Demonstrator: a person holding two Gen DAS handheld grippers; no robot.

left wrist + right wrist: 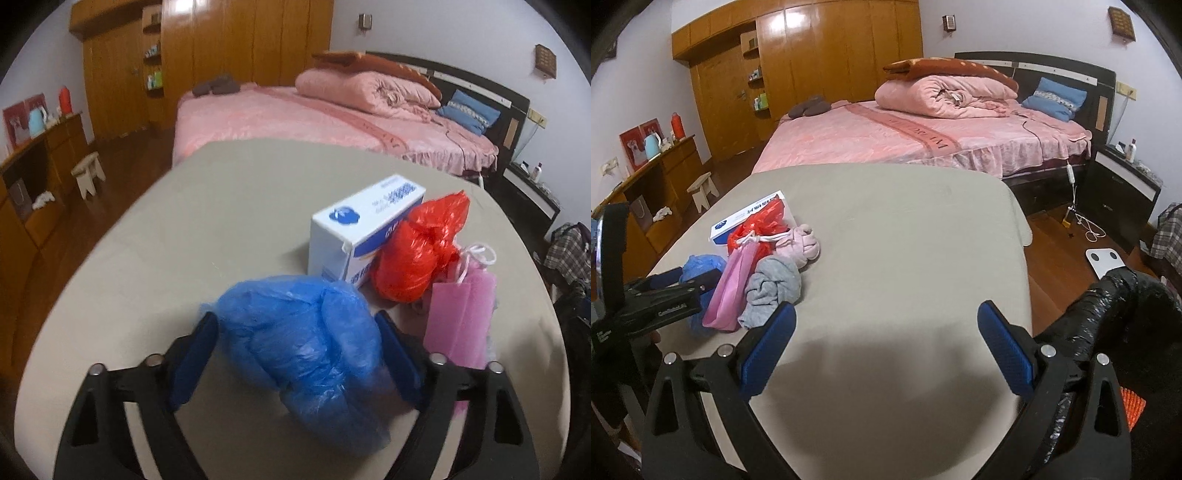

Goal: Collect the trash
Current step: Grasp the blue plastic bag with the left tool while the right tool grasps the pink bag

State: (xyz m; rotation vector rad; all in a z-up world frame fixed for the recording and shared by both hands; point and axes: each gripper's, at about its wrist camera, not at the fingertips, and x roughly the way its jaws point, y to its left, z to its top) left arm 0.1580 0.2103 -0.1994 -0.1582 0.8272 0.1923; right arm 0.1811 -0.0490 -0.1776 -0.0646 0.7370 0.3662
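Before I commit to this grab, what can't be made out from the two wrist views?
- Left wrist view: whether the left gripper pads press the blue plastic bag; the bag hides them.
- Left wrist view: the grey cloth and pink cloth, hidden behind the pink paper bag and red plastic bag.
- Right wrist view: the black bin bag, cut off at the right edge.
- Both views: box lettering too small.

Pale walls (997,26); wooden wardrobe (827,55); pink-covered bed (886,136); dark wood floor (1060,229); small stool (703,188).
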